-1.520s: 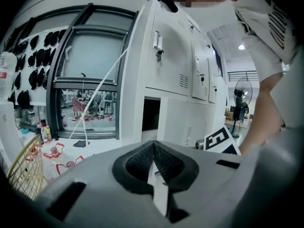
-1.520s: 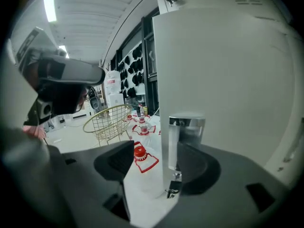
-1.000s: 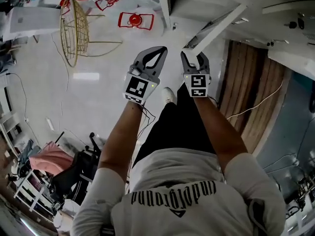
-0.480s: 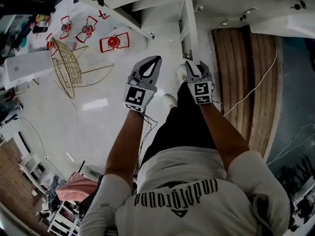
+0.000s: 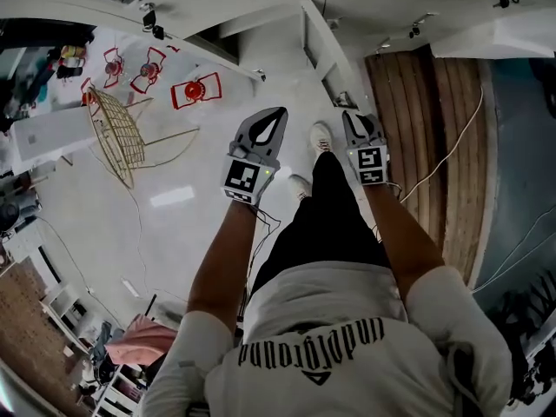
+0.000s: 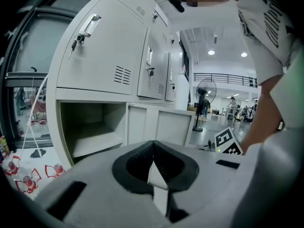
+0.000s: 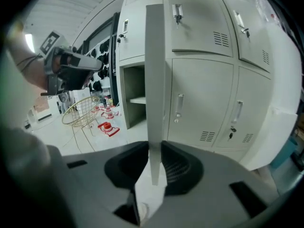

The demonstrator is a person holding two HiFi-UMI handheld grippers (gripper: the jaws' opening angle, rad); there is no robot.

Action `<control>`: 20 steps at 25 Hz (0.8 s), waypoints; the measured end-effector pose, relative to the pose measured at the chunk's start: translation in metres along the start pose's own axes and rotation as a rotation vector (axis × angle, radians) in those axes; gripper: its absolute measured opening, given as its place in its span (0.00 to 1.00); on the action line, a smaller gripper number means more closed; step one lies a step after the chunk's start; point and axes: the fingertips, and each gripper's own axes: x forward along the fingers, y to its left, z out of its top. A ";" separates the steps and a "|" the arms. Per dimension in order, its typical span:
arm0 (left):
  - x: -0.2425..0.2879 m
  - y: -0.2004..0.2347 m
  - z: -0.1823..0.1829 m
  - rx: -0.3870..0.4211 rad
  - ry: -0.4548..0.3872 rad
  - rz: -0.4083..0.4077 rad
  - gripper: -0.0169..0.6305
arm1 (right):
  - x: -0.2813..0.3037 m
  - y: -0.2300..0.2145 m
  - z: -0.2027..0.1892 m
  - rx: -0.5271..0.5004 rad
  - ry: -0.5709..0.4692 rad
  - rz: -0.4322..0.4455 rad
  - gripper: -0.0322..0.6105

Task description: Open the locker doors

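Locker door open, edge in right tool, jaws just closing on it; left tool shut, empty; other doors closed

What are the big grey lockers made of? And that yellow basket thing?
The lockers look like painted sheet metal: smooth, pale grey, with punched vent slots and thin door edges. The basket looks like thin metal wire, gold-coloured; you can see right through its grid.

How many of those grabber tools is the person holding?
2. The left gripper is held out on the person's left, jaws together and empty. The right gripper is beside it; its jaws have just been closing on the edge of the open locker door.
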 end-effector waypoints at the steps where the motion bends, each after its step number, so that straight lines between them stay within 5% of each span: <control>1: -0.002 0.000 0.002 0.000 -0.001 0.004 0.04 | 0.000 0.000 0.000 0.000 0.001 0.001 0.19; 11: -0.062 -0.012 0.034 0.021 -0.037 0.048 0.04 | -0.027 0.006 0.027 0.013 -0.019 -0.003 0.37; 20: -0.145 -0.058 0.099 0.059 -0.118 0.067 0.04 | -0.120 0.042 0.096 -0.032 -0.154 0.001 0.40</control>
